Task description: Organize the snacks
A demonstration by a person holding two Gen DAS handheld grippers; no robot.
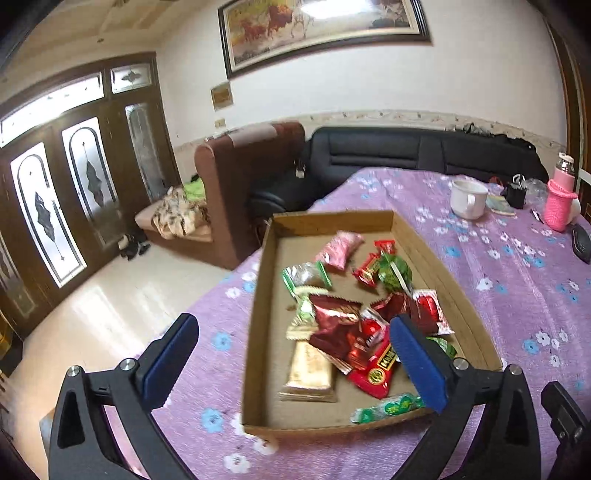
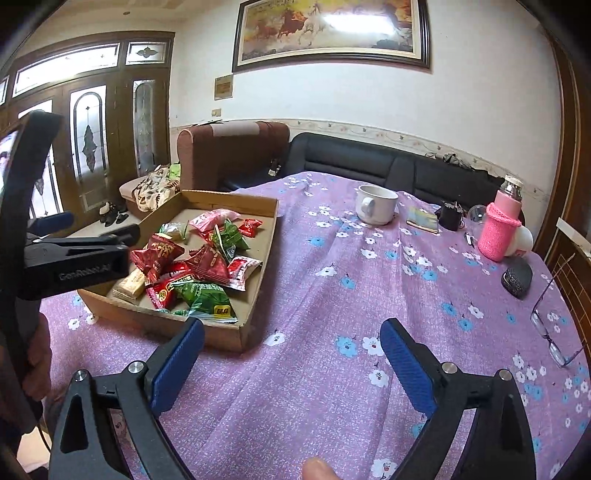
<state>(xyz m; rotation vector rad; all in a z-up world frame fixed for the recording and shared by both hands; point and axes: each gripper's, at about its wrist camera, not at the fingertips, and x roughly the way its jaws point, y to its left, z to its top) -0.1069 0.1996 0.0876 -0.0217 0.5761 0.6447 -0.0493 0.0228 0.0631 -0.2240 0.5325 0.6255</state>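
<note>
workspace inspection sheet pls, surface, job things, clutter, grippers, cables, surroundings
surface: table under a purple floral cloth, wrinkled.
job's things: shallow cardboard tray at the table's left part, holding a loose pile of wrapped snacks, red, green, pink and gold packets overlapping.
clutter: white mug, pink sleeved bottle, eyeglasses, dark case, all on the cloth to the tray's right.
grippers: left gripper open, above the tray's near end, holding nothing; right gripper open, over bare cloth beside the tray.
cables: nothing seen.
surroundings: brown armchair, black sofa, framed horse painting, glazed wooden doors.
</note>
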